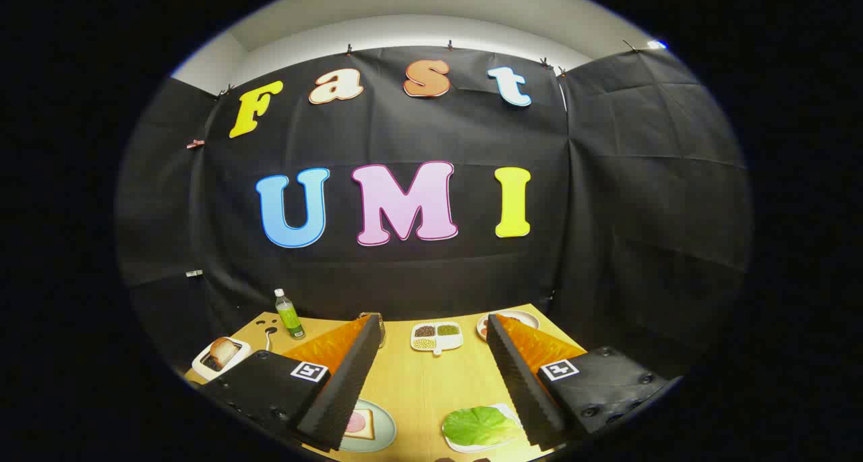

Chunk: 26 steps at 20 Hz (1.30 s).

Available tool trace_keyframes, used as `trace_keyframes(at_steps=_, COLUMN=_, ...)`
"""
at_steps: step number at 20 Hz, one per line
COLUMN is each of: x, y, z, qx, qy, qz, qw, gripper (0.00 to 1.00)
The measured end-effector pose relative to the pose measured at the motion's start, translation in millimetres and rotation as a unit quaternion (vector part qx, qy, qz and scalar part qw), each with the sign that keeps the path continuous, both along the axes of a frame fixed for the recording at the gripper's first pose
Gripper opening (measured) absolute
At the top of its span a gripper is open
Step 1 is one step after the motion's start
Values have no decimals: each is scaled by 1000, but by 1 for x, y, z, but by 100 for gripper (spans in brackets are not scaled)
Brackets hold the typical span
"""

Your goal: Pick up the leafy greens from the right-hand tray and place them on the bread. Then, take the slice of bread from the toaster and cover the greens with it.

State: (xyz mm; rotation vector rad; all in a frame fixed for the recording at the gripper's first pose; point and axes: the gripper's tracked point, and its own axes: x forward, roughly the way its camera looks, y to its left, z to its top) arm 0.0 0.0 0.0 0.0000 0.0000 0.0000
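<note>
Two fingers of the tongs (431,381) are held wide apart, gripping nothing | leafy greens (482,426) lie lower right of centre on a white tray (507,411), beside the right finger | step judged: lowering over the crinkled, floppy leaf, pinching gently at mid-fold | bread (359,424) on pale plate (385,429), lower left; toaster (220,357) far left on wooden desk (431,374).

A light wooden table (431,381) fills the lower middle of the frame. At its far left stands a green plastic bottle with a white cap (288,313). Near the far centre sits a white divided dish with 3 compartments of dark, green and pale grains (436,336). To its right lies a round white plate (509,320), partly hidden.
</note>
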Motion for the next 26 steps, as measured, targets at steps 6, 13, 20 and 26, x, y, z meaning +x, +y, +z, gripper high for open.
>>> trace_keyframes(at_steps=6, x=-5, y=7, z=-9, qx=-8, qy=17, qz=-26, qw=999, gripper=97)
trace_keyframes(at_steps=13, x=1, y=2, z=-17, qx=-13, qy=27, qz=-18, qw=999, gripper=97)
trace_keyframes(at_steps=20, x=11, y=-6, z=-43, qx=-15, qy=66, qz=-3, qw=998, gripper=98)
trace_keyframes(at_steps=26, x=15, y=-22, z=-74, qx=-28, qy=106, qz=-3, qw=994, gripper=97)
